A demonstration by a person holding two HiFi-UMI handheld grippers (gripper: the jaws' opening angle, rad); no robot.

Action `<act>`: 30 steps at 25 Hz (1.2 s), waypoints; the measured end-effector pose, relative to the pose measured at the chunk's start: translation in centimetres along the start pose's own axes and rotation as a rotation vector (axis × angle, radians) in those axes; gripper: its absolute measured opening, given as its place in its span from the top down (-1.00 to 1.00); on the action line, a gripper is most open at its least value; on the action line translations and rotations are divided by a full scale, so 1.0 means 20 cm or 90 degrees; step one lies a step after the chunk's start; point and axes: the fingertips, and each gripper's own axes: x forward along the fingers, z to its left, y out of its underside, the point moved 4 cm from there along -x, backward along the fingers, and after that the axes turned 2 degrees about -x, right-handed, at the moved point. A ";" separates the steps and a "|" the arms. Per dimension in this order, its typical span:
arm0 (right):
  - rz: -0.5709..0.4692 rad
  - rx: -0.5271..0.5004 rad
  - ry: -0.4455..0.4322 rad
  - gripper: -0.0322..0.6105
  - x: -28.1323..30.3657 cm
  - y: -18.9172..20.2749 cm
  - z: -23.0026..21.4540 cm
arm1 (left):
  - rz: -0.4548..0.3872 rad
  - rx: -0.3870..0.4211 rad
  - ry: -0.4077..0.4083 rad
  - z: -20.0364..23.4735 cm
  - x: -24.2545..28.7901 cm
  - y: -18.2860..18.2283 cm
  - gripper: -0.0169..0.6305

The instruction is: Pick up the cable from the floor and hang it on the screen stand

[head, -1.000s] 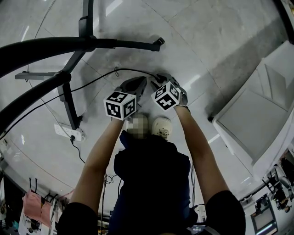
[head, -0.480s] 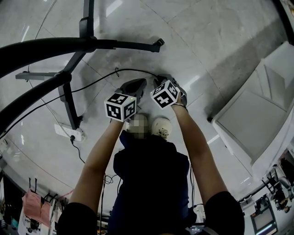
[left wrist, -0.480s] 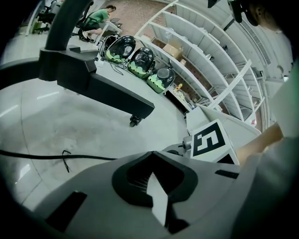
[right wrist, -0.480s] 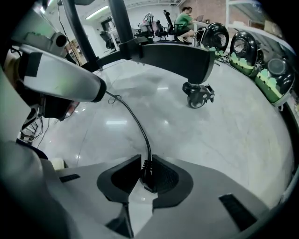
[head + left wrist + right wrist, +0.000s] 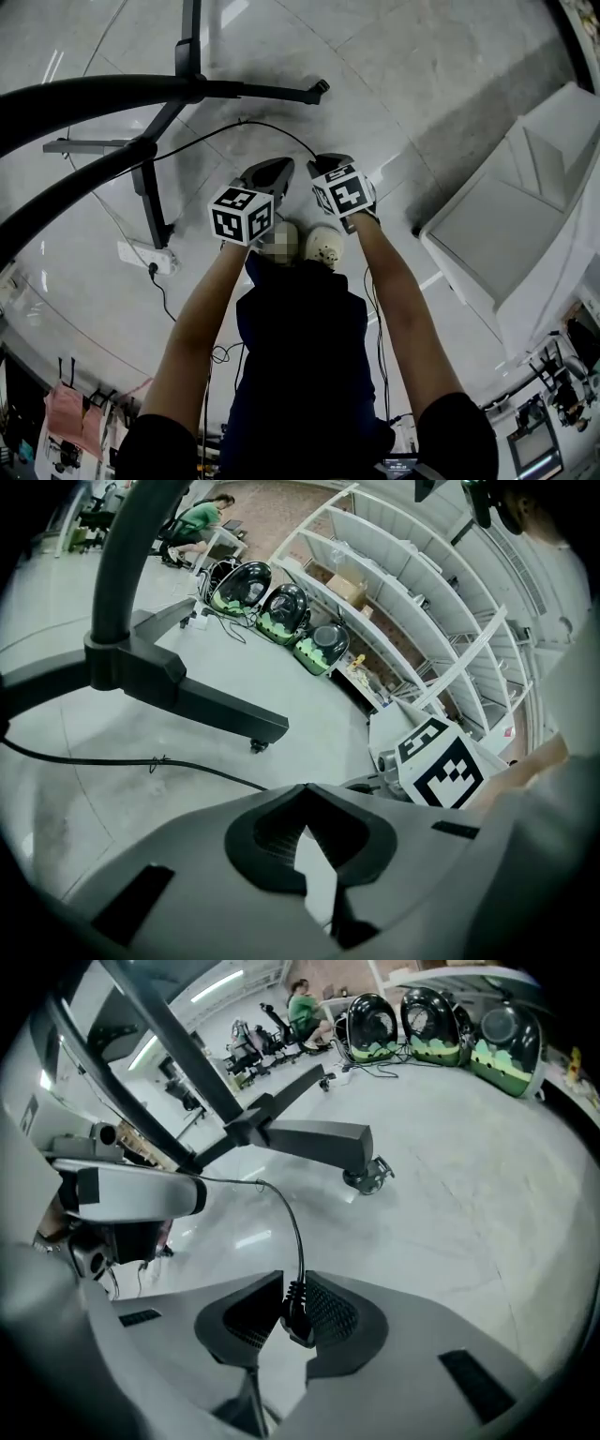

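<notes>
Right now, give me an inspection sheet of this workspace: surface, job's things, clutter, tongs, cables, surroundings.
Surface: glossy pale floor.
Job's things: black cable, its plug end held above the floor; black screen stand on castor legs, cable not yet hung on it.
Clutter: white power strip on the floor beside a stand leg.
Tongs: right tongs have just been closing and are shut on the cable's plug end; left tongs shut, nothing between them.
Cables: thin loose leads on the floor near the person's legs.
Surroundings: white shelving; black-and-green cases; white cabinet.
</notes>
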 end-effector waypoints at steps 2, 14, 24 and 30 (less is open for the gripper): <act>-0.007 0.025 -0.010 0.62 -0.07 -0.02 0.04 | 0.004 0.001 0.000 -0.05 -0.06 -0.02 0.93; -0.052 0.064 -0.033 0.62 -0.63 -0.21 0.27 | 0.014 0.010 0.004 -0.43 -0.39 -0.24 0.93; -0.080 0.064 -0.032 0.62 -1.08 -0.33 0.48 | 0.003 0.017 0.006 -0.73 -0.69 -0.41 0.93; -0.086 0.055 -0.029 0.62 -1.30 -0.42 0.59 | -0.004 0.020 0.004 -0.86 -0.87 -0.52 0.93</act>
